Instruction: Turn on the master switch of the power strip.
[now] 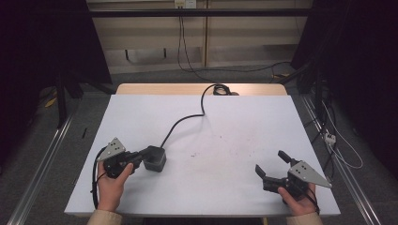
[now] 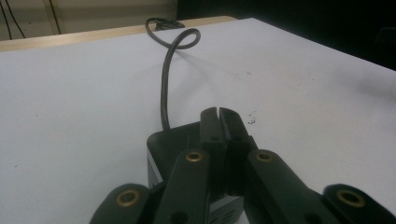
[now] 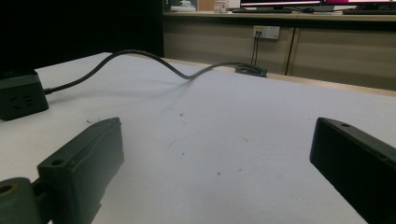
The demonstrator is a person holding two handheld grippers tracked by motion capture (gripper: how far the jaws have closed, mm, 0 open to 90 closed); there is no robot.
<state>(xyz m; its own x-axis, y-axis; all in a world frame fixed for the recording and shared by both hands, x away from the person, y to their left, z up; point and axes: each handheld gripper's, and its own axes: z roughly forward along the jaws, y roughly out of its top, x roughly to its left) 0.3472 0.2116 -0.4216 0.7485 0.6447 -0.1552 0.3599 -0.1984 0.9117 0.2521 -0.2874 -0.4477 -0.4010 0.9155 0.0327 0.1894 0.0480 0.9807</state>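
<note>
A black cube-shaped power socket (image 1: 155,158) sits on the white table top (image 1: 225,140) at the front left. Its black cable (image 1: 187,119) runs back to a coil (image 1: 220,89) at the far edge. My left gripper (image 1: 141,157) is shut, and its jaws lie together over the top of the socket (image 2: 170,144), with nothing seen between them. In the left gripper view the left gripper (image 2: 219,114) points along the cable (image 2: 163,84). My right gripper (image 1: 272,164) stands open near the front right, well apart from the socket (image 3: 21,95). Nothing is between the right gripper (image 3: 215,158) jaws.
The white top carries a few dark specks (image 1: 220,150) in the middle. A wooden strip (image 1: 164,89) shows at the table's far edge. Metal rails (image 1: 42,164) flank the table, and cables (image 1: 338,145) lie on the floor at the right.
</note>
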